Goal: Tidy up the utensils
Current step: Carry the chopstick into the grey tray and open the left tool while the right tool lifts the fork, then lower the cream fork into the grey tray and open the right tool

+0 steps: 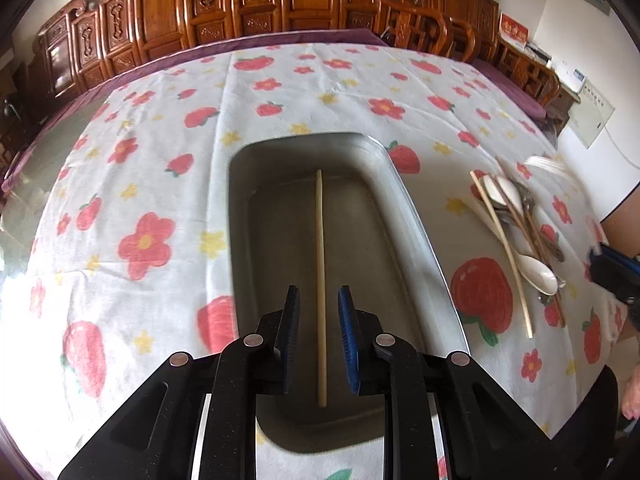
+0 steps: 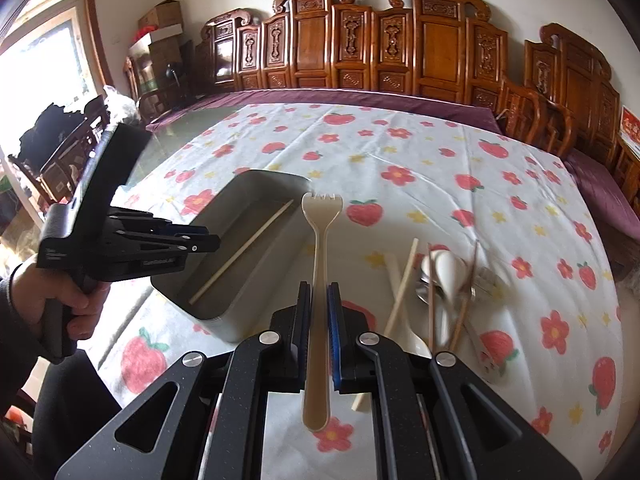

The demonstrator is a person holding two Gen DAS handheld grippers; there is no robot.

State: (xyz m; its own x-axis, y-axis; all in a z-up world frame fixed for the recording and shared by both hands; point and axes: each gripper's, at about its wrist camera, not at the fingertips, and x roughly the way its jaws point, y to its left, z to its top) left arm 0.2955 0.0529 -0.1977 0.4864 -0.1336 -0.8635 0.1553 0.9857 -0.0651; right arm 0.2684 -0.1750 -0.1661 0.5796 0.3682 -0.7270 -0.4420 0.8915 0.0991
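Note:
A steel tray [image 1: 404,204] lies on the flowered tablecloth with one pale chopstick [image 1: 320,264] lengthwise inside it. My left gripper [image 1: 319,292] is open and empty, hovering over the tray's near end with the chopstick showing between its fingers. My right gripper [image 2: 319,290] is shut on a cream plastic fork [image 2: 319,248], tines pointing away, held above the cloth just right of the tray [image 2: 256,320]. A pile of chopsticks, white spoons and metal cutlery [image 1: 520,224] lies right of the tray; it also shows in the right wrist view [image 2: 444,276].
The left gripper [image 2: 120,236] and the hand holding it show at the left of the right wrist view. Carved wooden chairs [image 2: 360,48] line the table's far edge. A purple cloth [image 2: 360,98] borders the far side.

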